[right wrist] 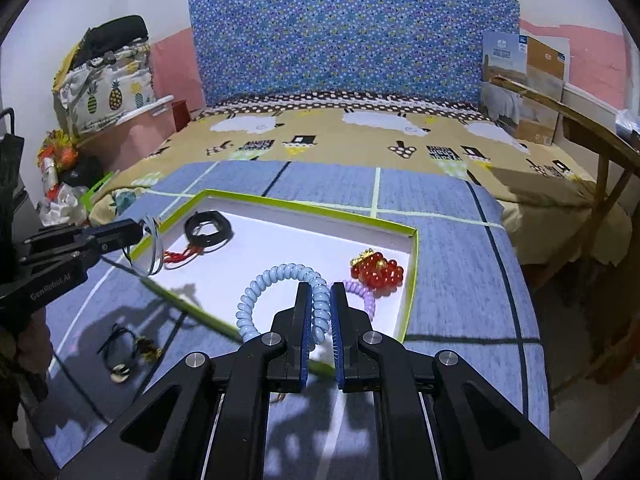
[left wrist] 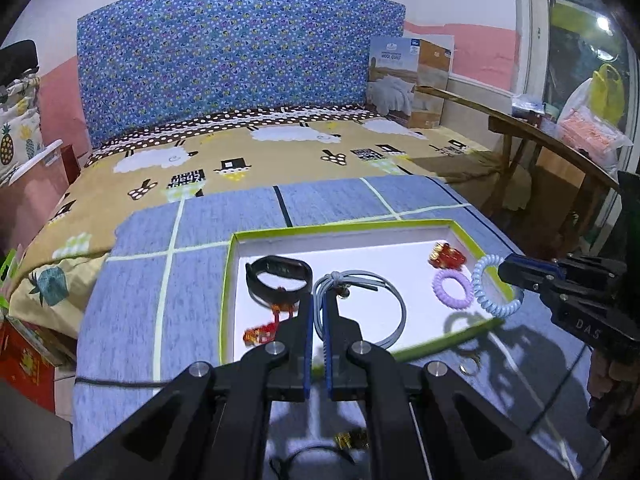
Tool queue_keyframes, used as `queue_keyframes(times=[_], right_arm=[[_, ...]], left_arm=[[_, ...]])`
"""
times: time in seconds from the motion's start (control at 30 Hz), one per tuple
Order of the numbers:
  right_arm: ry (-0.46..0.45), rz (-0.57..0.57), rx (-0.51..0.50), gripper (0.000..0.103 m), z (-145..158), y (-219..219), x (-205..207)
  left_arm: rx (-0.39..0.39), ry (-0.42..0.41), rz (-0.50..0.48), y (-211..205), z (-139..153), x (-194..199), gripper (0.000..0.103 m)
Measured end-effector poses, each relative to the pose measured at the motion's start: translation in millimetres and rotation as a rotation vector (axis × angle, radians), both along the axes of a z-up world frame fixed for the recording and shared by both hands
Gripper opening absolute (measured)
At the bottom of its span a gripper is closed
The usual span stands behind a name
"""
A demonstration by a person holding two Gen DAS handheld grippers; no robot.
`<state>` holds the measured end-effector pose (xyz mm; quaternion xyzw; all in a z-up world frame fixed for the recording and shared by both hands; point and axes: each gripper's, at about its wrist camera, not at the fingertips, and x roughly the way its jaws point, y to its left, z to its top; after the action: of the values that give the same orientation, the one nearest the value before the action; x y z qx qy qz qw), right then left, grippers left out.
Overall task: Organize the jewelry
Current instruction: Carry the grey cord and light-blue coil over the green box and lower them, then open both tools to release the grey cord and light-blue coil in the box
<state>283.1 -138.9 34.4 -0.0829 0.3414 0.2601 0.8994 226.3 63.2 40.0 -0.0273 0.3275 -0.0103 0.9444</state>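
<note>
I hold one gripper in each hand over a blue checked cloth spread on a bed. My left gripper (left wrist: 319,308) is clamped on a grey cord loop (left wrist: 384,300), which hangs from its tips above a shallow white tray with a lime-green rim (left wrist: 228,280). My right gripper (right wrist: 320,300) is pinched shut on a pale blue coil hair tie (right wrist: 280,276), held over the tray's near right part.

Inside the tray lie a black wristband (left wrist: 280,276) at the far left, a small red charm (left wrist: 262,330) near it, a lilac coil tie (left wrist: 453,286) and a cluster of red beads (right wrist: 376,274) towards the right corner. On the cloth outside the tray, near me, sit a dark band with a gold ornament (right wrist: 132,350) (its details are too blurred to name).

To finish this step well, I judge each piece should be carried fully past the green rim and lowered to the white floor before the jaws part, the blue coil beside the lilac one, the cord clear of the wristband so nothing tangles.
</note>
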Motion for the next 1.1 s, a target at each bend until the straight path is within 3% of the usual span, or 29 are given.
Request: queue_keyframes(times=[0.4, 1.03, 1.1], right_arm=[[0.078, 0.017, -0.061, 0.009, -33, 12, 25], [0.127, 0.047, -0.087, 0.010, -43, 12, 32], [0.126, 0.042, -0.090, 0.016, -43, 12, 31]], left_arm=[[0.021, 0.095, -0.001, 1, -34, 31, 0.004], [0.022, 0.173, -0.018, -4, -52, 41, 0.006], [0.019, 0.172, -0.019, -4, -52, 40, 0.011]])
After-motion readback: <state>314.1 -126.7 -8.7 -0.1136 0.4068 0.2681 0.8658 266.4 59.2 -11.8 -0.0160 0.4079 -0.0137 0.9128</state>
